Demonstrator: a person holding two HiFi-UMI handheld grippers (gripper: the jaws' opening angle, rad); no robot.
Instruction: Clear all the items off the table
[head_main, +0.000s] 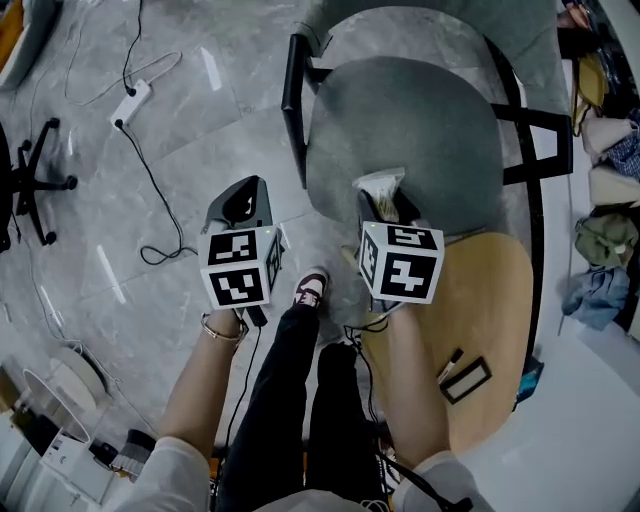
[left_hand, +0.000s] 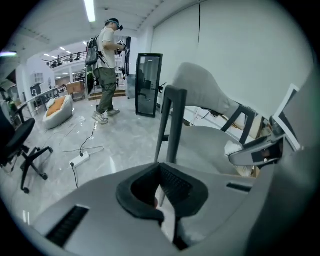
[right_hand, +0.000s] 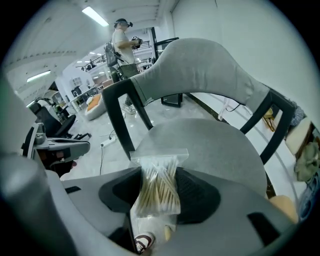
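Observation:
My right gripper (head_main: 385, 200) (right_hand: 159, 175) is shut on a clear zip bag of cotton swabs (right_hand: 157, 187) (head_main: 380, 185). It holds the bag upright over the front of a grey chair seat (head_main: 400, 130) (right_hand: 210, 145). My left gripper (head_main: 245, 195) (left_hand: 160, 170) hangs over the floor to the left of the chair, its black pads meeting at the tips with nothing between them. The round wooden table (head_main: 490, 290) lies just right of my right arm. A small black rectangular frame (head_main: 465, 380) lies on it.
The grey chair has black legs and arm frame (head_main: 295, 90). A power strip (head_main: 130, 103) and cables trail over the grey floor. An office chair base (head_main: 35, 180) stands far left. Clothes and bags (head_main: 600, 240) pile up at right. A person (left_hand: 107, 70) stands far off.

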